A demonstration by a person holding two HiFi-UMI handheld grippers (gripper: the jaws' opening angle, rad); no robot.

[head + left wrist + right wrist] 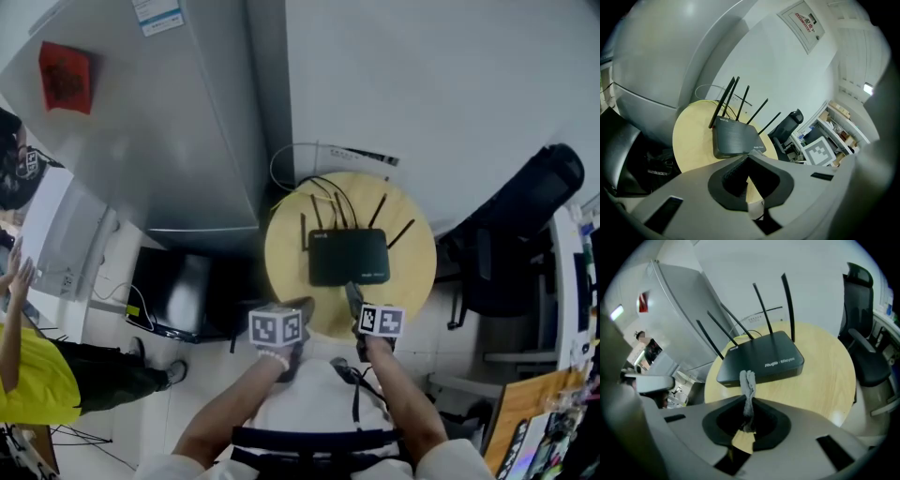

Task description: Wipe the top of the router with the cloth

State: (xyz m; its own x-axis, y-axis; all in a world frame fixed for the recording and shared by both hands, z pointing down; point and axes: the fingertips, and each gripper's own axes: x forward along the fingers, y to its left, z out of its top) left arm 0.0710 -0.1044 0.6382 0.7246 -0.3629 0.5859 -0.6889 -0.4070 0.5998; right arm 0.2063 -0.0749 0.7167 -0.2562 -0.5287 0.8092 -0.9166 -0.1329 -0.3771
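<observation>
A black router (349, 256) with several thin antennas lies flat on a small round wooden table (412, 272). In the right gripper view the router (761, 359) sits just beyond my right gripper (749, 399), which is shut on a strip of grey cloth (748, 380) sticking up between its jaws. The cloth hangs in front of the router's near edge, apart from it. My right gripper (354, 298) is at the table's near edge. My left gripper (302, 309) hovers beside it on the left, shut with nothing in it. In the left gripper view the router (736, 138) lies ahead of that gripper (747, 158).
A tall grey cabinet (178, 122) stands left of the table and a white wall behind it. Cables (314, 183) loop behind the router. A black office chair (525, 225) is at the right. A person in a yellow shirt (33, 375) stands at far left.
</observation>
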